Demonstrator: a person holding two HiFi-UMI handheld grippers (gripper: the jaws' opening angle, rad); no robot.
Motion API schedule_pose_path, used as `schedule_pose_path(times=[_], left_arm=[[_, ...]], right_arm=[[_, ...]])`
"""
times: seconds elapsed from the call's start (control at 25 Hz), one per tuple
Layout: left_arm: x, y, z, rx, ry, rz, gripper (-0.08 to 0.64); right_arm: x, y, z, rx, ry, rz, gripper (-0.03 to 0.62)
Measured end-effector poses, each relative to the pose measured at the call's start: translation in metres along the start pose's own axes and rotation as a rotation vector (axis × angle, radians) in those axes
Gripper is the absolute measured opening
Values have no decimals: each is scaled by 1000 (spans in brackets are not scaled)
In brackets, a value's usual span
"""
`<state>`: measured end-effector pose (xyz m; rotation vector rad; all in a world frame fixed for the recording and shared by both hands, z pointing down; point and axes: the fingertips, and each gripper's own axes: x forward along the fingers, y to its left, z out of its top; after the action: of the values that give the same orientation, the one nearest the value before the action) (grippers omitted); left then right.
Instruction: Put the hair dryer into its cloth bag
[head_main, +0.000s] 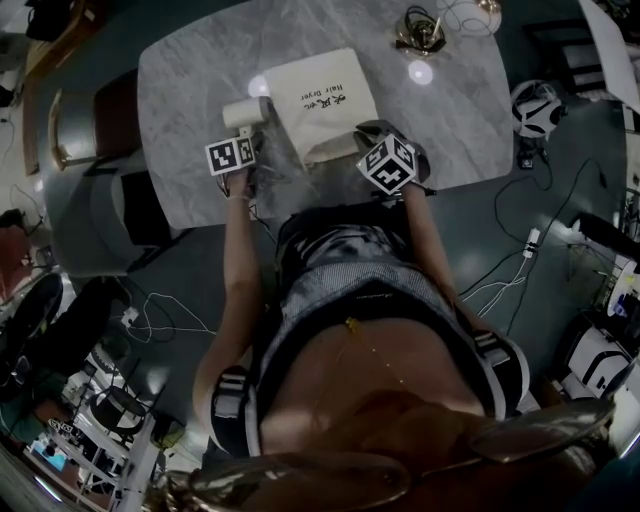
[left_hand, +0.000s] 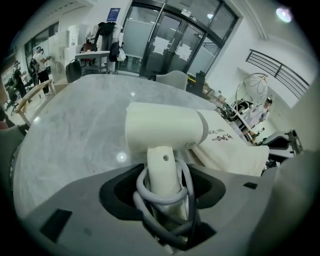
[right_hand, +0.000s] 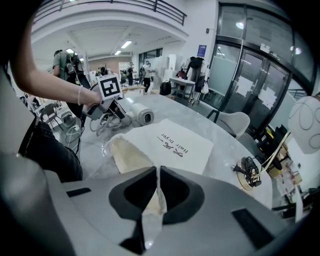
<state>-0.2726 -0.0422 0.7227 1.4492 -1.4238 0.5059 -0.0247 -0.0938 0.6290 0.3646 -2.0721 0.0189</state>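
Observation:
The cream hair dryer (head_main: 245, 112) stands by the left edge of the cloth bag (head_main: 318, 100), which lies flat on the marble table (head_main: 190, 70) with its print facing up. My left gripper (left_hand: 165, 192) is shut on the dryer's handle (left_hand: 162, 172), with the grey cord (left_hand: 150, 197) looped round it between the jaws. The dryer's barrel (left_hand: 165, 127) points toward the bag (left_hand: 227, 145). My right gripper (right_hand: 157, 192) is shut on the near rim of the bag (right_hand: 170, 147) and lifts it, so the mouth (right_hand: 127, 152) gapes toward the left gripper (right_hand: 117, 112).
A round stand with tangled cables (head_main: 420, 30) sits at the table's far edge. Chairs (head_main: 90, 130) stand to the left of the table. Cables and a power strip (head_main: 530, 240) lie on the floor at the right, near a headset (head_main: 535, 108).

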Motion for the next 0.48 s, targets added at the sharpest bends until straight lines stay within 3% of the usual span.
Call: schedule_pose_path(times=[0.48], left_arm=[[-31,-47,15,122,-38,-116,238]], right_arm=[[-1,0,0,8,-3,2,77]])
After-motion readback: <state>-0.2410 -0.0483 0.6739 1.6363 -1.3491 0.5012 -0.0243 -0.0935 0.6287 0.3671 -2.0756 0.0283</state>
